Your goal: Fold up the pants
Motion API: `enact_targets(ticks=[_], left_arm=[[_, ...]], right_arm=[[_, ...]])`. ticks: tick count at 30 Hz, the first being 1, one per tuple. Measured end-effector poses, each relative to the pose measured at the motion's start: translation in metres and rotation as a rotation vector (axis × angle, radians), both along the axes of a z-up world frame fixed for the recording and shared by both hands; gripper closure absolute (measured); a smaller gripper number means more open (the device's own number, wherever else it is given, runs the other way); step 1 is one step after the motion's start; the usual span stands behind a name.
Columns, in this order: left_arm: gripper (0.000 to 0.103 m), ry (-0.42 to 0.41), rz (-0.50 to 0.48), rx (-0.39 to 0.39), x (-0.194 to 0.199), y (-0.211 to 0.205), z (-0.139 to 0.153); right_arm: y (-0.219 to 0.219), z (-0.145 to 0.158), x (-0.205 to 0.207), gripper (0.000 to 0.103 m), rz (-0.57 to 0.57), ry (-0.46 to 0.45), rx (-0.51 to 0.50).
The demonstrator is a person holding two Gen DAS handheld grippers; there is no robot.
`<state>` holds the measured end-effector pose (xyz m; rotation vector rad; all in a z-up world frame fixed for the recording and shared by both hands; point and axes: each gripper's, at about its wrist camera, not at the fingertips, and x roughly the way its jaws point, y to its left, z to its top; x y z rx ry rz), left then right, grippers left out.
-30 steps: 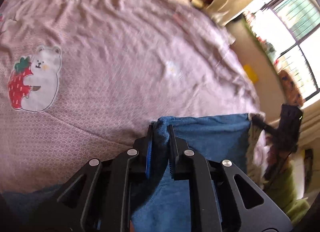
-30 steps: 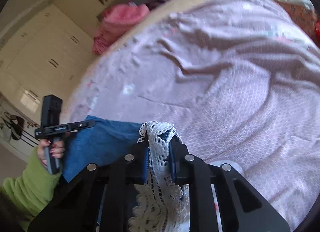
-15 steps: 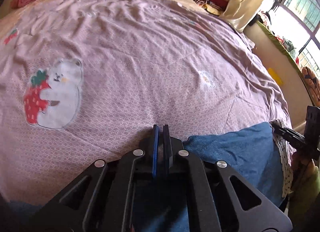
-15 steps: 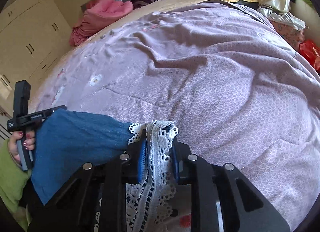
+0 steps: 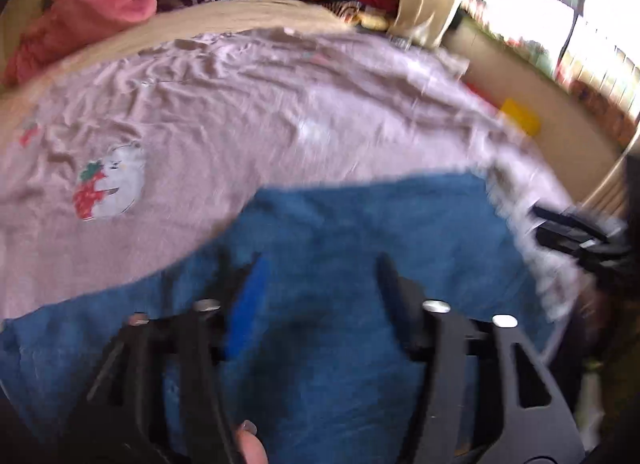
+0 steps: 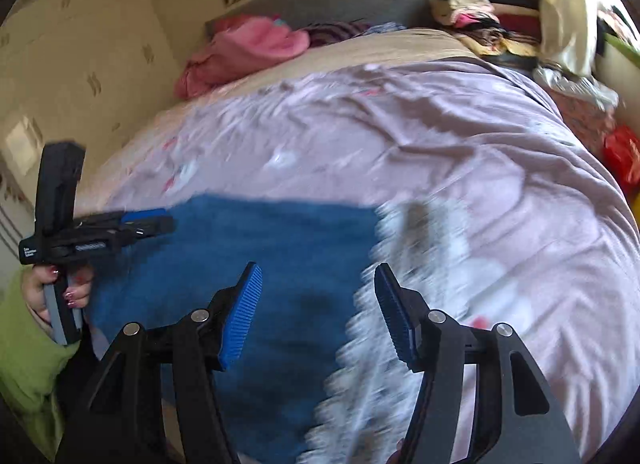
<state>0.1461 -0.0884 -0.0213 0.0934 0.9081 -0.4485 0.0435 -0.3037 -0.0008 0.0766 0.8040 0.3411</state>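
A bed (image 6: 500, 191) fills both views, covered by a wrinkled mauve sheet (image 5: 224, 111) with a fine printed pattern. Nearest, the right hand-held gripper (image 6: 316, 304) stands released, its ribbed blue pads (image 6: 242, 316) spread wide above the pants (image 6: 288, 264), a flat blue denim slab with a white lace edge (image 6: 372, 364). The left hand-held gripper (image 5: 316, 284) is likewise spread, grasping nothing, over the same denim. Farther off, a bear-and-strawberry print (image 5: 110, 183), then a rumpled pink blanket (image 6: 248, 49).

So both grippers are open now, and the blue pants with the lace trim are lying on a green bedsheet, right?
Not quite: the bedsheet is pale pink-lilac, not green, as the right wrist view shows. Both the left gripper and right gripper are open, above the blue pants with lace trim.
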Motion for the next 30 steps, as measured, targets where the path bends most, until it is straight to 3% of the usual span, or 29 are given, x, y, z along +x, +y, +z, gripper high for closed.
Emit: enact_targets(ticks=[2, 5, 7, 14, 17, 19, 25, 30], left_arm=[[0.042, 0.005, 0.025, 0.077, -0.002, 0.0, -0.016], [0.042, 0.062, 0.064, -0.007, 0.003, 0.017, -0.027], [0.042, 0.072, 0.072, -0.038, 0.004, 0.023, -0.029], [0.042, 0.085, 0.083, -0.08, 0.006, 0.03, -0.037], [0.039, 0.068, 0.086, -0.083, 0.0, 0.028, -0.032], [0.028, 0.065, 0.079, -0.086, -0.005, 0.026, -0.024], [0.016, 0.015, 0.062, -0.095, -0.03, 0.026, 0.009], [0.01, 0.0, 0.039, -0.082, -0.046, 0.02, 0.026]], right_arm=[[0.012, -0.009, -0.002, 0.042, -0.024, 0.022, -0.099], [0.008, -0.028, 0.0, 0.04, -0.073, 0.088, -0.141], [0.003, -0.038, 0.0, 0.04, -0.088, 0.113, -0.114], [0.003, -0.046, 0.003, 0.04, -0.103, 0.115, -0.118], [0.002, -0.039, -0.003, 0.04, -0.11, 0.12, -0.107], [0.0, -0.026, -0.012, 0.034, -0.122, 0.101, -0.065], [-0.003, 0.003, -0.039, 0.029, -0.136, 0.037, -0.026], [-0.012, 0.018, -0.06, 0.023, -0.161, 0.01, -0.009]])
